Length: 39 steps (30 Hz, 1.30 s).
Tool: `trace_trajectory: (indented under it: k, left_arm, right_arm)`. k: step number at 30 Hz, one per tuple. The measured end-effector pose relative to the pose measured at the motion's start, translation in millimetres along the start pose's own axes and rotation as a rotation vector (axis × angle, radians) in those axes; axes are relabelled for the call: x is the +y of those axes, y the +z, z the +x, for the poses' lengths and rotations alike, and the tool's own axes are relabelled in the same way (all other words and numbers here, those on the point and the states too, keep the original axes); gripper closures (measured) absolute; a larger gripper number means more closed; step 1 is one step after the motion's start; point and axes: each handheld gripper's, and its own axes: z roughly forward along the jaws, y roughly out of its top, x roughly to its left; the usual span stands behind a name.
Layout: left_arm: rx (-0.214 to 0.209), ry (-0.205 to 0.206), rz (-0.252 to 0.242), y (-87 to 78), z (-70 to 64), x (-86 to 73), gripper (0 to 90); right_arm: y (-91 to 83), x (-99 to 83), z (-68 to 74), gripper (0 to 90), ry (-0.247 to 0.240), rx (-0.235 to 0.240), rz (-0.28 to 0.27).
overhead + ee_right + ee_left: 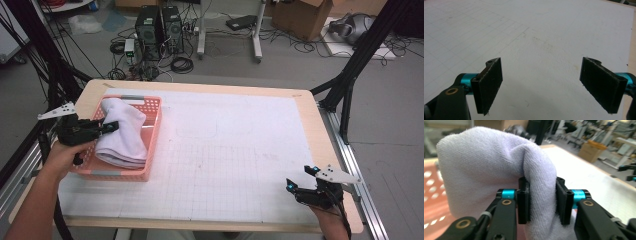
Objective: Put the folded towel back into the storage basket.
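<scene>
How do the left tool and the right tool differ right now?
The left tool is shut on the white terry towel; the right tool stands wide open and holds nothing. The left is at the pink plastic basket, the right above the bare white gridded mat. Both have black jaws with teal fittings.

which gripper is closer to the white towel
Left. The left gripper is clamped on a fold of the white towel in the pink basket; the right gripper sits open, far across the table.
</scene>
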Motion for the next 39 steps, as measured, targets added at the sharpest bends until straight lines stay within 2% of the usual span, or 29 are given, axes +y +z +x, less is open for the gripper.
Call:
trace_trajectory:
  k: [3,6,10,13,15,19,24,28,30,32,34,39]
  left_arm:
    - [0.045,-0.034,0.019,-3.1,3.2,-0.1,53.5]
    - [0.101,-0.045,0.029,-7.9,5.6,0.7,46.6]
    - [0.222,-0.038,0.038,-16.4,6.7,4.9,37.7]
    - [0.289,-0.033,0.005,-26.4,6.0,10.3,36.1]
    - [0.294,-0.036,-0.014,-31.4,4.3,13.2,35.7]
    - [0.292,-0.024,0.010,-30.6,-0.9,13.4,37.1]
    - [0.331,-0.006,0.109,-13.4,-6.2,6.9,37.2]
    - [0.411,-0.021,0.190,2.7,-6.5,0.6,37.2]
    - [0.449,-0.002,0.233,9.8,-7.5,-1.0,37.0]
    - [0.467,0.005,0.265,15.1,-9.2,0.0,36.8]
    - [0.513,0.024,0.311,21.4,-11.1,0.3,37.9]
    - [0.555,0.027,0.432,42.6,-13.2,-5.3,37.0]
  right_arm:
    - [-0.7,0.1,-0.1,17.3,-0.001,0.001,-0.002]
    - [-0.9,0.0,-0.6,17.3,-0.002,0.001,-0.003]
    - [-0.7,0.5,0.0,17.3,0.000,0.003,-0.005]
    - [-1.3,1.5,0.7,17.3,0.000,0.004,-0.007]
    - [-1.8,1.9,0.6,17.3,-0.004,0.003,-0.011]
    - [-2.8,2.3,0.4,17.3,-0.003,0.003,-0.014]
    - [-3.6,3.0,0.7,17.3,-0.005,0.002,-0.019]
    - [-5.0,2.6,-0.5,17.4,-0.004,-0.001,-0.023]
    - [-6.3,2.2,-1.4,17.3,0.002,-0.003,-0.025]
    - [-6.8,1.8,-2.0,17.3,0.004,-0.006,-0.026]
    - [-6.5,1.7,-1.9,17.3,0.005,-0.006,-0.025]
    - [-5.6,2.2,-0.7,17.3,-0.001,-0.006,-0.026]
